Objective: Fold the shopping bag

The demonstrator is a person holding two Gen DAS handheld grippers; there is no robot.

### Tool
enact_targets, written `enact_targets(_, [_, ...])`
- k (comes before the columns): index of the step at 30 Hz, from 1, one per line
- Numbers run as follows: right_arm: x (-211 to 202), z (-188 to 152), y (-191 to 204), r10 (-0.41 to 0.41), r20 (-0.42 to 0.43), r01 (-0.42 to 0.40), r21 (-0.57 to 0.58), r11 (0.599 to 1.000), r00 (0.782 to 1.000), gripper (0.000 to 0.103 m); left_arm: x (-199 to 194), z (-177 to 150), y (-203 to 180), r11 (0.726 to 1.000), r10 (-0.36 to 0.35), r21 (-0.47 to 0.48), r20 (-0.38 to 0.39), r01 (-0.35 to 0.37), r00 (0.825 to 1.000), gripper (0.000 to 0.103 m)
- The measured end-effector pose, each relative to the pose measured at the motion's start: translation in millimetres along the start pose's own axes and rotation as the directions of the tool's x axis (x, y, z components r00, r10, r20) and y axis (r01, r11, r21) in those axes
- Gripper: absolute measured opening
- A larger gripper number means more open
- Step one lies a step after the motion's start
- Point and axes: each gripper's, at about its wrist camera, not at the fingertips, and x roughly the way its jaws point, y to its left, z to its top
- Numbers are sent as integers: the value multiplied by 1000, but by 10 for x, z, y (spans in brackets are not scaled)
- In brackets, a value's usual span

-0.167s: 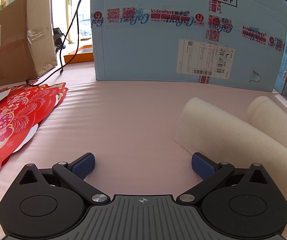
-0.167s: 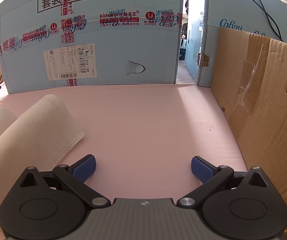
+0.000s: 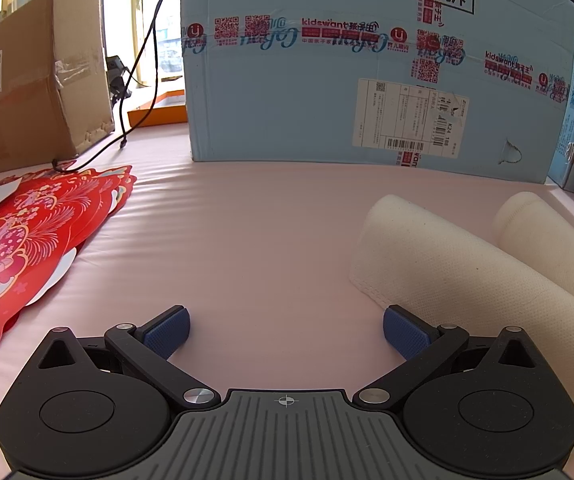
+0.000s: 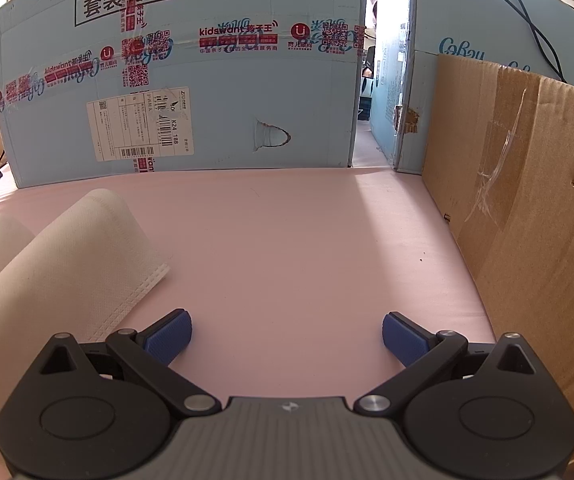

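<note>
I keep my left claw [image 3: 285, 330] and right claw [image 4: 287, 330] spread wide, gripping nothing. The cream non-woven fabric shopping bag [image 3: 459, 276] lies loosely doubled at the left wrist frame's right on the pink padded desk [image 3: 247, 240], probably waiting for a flattening grip.

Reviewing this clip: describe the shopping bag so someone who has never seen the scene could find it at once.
Start at the big light-blue carton standing at the back of the pink table. In front of it lies the shopping bag, a cream, textured fabric piece with a stitched edge, bulging in two rounded humps. The red paper cutouts opposite lie flat.
</note>
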Motion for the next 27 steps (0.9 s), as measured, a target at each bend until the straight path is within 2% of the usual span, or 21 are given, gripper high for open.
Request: enact_targets(27, [1, 2, -5, 0, -1, 0, 0, 1000, 1000, 103, 9, 2, 5, 1000, 2, 2, 0, -2, 1000, 103])
